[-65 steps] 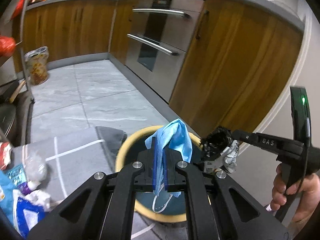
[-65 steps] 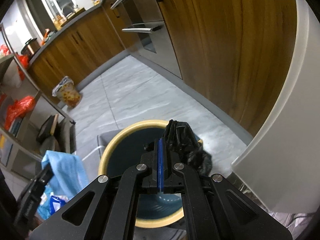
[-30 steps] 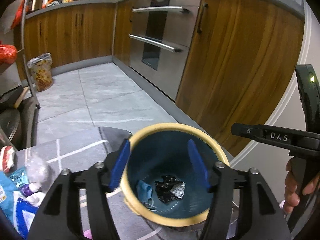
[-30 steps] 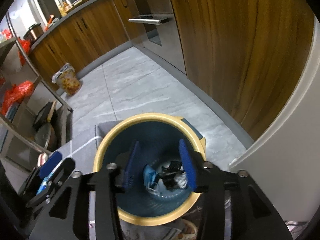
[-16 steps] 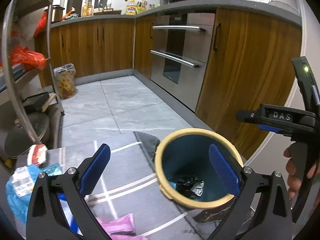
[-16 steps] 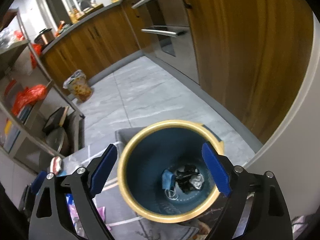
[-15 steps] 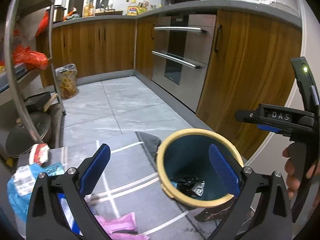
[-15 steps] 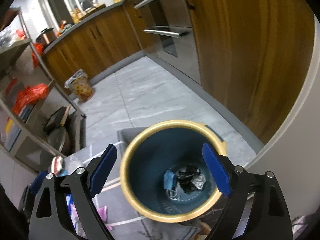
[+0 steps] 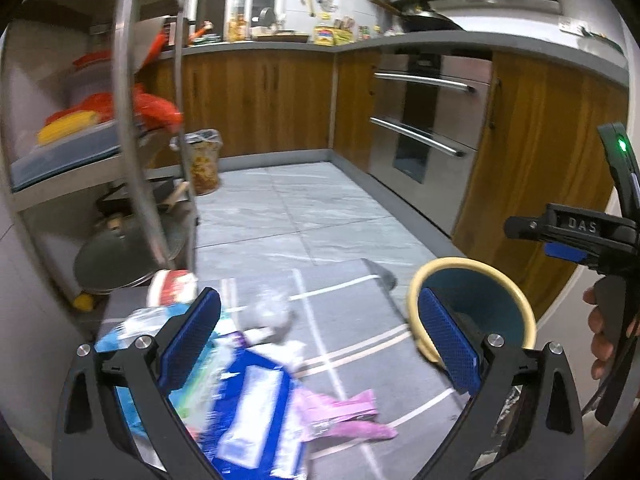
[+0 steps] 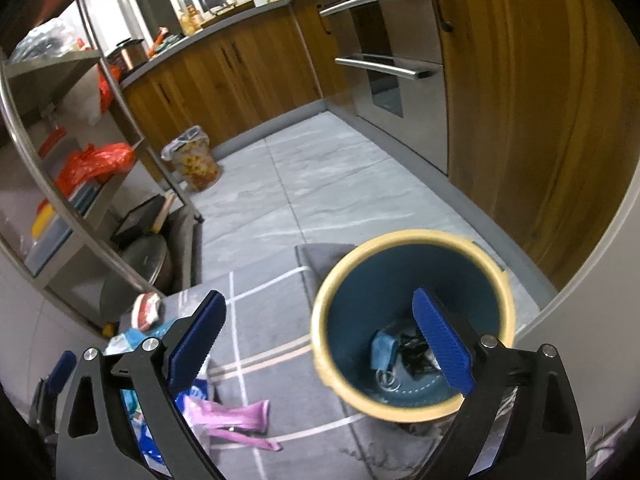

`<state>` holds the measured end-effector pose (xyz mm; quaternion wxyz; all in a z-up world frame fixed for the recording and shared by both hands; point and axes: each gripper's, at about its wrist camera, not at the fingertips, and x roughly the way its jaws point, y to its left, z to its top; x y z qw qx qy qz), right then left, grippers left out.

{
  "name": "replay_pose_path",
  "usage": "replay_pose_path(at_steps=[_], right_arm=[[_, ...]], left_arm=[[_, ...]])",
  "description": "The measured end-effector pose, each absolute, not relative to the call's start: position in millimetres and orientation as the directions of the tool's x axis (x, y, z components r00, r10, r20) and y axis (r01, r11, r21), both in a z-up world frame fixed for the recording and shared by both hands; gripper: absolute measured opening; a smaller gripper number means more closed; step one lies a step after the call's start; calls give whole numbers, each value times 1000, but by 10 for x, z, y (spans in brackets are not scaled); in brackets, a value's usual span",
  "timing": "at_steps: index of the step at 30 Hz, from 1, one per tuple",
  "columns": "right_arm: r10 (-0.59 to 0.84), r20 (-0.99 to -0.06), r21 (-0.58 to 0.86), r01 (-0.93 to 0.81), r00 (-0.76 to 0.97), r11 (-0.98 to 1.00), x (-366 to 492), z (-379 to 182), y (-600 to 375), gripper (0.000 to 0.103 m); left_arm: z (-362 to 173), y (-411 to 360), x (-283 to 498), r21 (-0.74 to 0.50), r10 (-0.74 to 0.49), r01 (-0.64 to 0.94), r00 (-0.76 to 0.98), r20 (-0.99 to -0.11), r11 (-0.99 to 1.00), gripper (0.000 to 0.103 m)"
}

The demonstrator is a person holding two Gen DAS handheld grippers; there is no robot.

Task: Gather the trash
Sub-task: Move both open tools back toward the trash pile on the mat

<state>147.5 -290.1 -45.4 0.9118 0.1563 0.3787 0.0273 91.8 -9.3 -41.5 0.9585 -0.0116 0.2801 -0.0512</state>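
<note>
A dark blue bin with a yellow rim (image 10: pixel 400 238) stands on a grey mat. A blue face mask (image 10: pixel 382 350) and a black crumpled wrapper (image 10: pixel 412 354) lie at its bottom. My right gripper (image 10: pixel 320 312) hovers above the bin's left edge, its jaws opening with nothing between them. My left gripper (image 9: pixel 318 316) is open and empty, to the left of the bin (image 9: pixel 440 270). It hangs over a trash pile: a blue-white packet (image 9: pixel 256 412), a pink wrapper (image 9: pixel 340 408), clear crumpled plastic (image 9: pixel 272 312) and a red-white packet (image 9: pixel 172 286).
A metal shelf rack (image 9: pixel 132 120) with pots and red bags stands at the left. A flowered bag-lined bin (image 9: pixel 202 160) sits by the far cabinets. An oven (image 9: pixel 424 120) and wooden cabinets run along the right. A hand (image 9: pixel 604 344) holds the right gripper's handle.
Both grippers opened wide, and the mask and black wrapper dropped into the bin. Both views then swung left and rose; the left gripper now looks over the trash pile.
</note>
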Motion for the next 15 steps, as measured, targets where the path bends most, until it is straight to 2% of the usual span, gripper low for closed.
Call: replay_pose_path(at_steps=[15], right_arm=[[218,-701,293,-5,678,956,1428,-573,-2053,94]], left_arm=[[-404,1017,648,-95,67,-138,845,-531,986,97]])
